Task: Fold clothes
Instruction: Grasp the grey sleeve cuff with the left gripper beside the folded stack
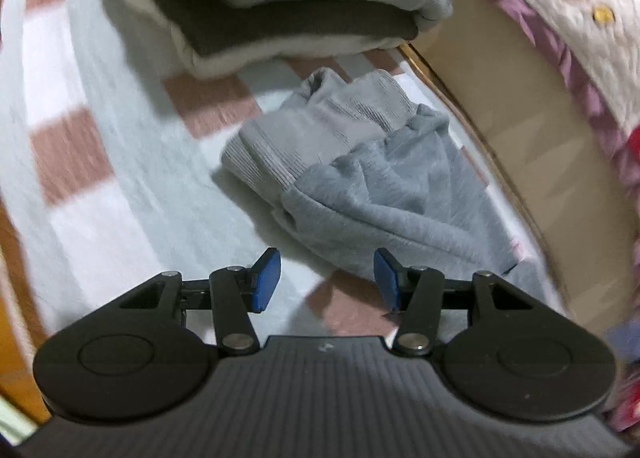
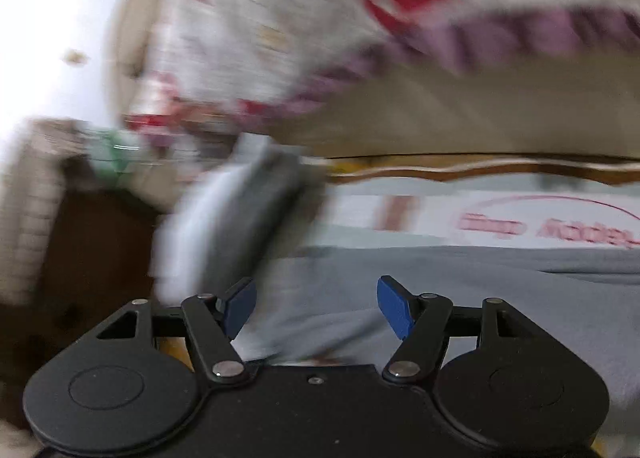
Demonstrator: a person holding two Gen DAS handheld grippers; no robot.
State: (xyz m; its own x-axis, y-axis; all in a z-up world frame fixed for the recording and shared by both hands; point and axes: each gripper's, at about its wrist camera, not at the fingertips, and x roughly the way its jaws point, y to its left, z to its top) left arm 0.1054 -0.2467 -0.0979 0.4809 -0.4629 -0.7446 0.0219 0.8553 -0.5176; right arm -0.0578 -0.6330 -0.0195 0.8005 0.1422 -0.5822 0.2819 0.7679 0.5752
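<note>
A crumpled grey garment point(image 1: 360, 178) with a ribbed cuff lies on the checked pink-and-white cloth point(image 1: 100, 178), just ahead of my left gripper point(image 1: 327, 283), which is open and empty. A stack of folded clothes point(image 1: 288, 6) in grey, dark grey and white sits beyond it. In the blurred right wrist view, my right gripper point(image 2: 316, 310) is open and empty above a flat grey garment point(image 2: 460, 282). The folded stack point(image 2: 236, 226) shows to its left.
A beige bed side or board point(image 1: 512, 130) runs along the right, with a quilted white, purple and red cover point(image 1: 568, 18) over it. The cloth shows pink lettering point(image 2: 544, 230) in the right wrist view. A dark wooden piece point(image 2: 92, 250) stands at left.
</note>
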